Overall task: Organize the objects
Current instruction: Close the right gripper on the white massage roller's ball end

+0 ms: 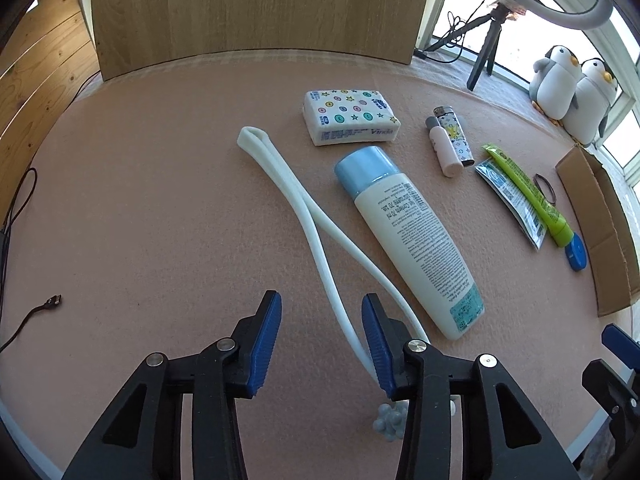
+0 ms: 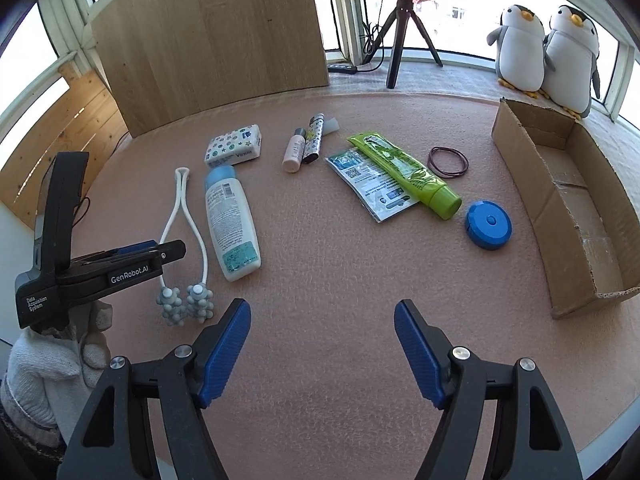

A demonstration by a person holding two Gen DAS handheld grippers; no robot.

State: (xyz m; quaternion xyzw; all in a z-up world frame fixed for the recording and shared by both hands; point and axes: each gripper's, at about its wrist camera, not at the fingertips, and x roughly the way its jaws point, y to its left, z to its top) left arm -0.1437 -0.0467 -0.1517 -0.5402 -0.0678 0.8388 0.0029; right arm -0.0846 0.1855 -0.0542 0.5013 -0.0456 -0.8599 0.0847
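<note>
Right gripper (image 2: 322, 350) jaws spread over pink mat (image 2: 320, 264); cardboard box (image 2: 568, 208) right, blue tape measure (image 2: 489, 224) beside it.

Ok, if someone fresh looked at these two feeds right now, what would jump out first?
Probably the big white lotion bottle with the blue cap, lying left of centre on the pink mat, with the white two-armed roller massager right beside it under the open left gripper. Then the lime-green tube mid-table, and the open cardboard box at the right edge with two plush penguins behind it.
</note>
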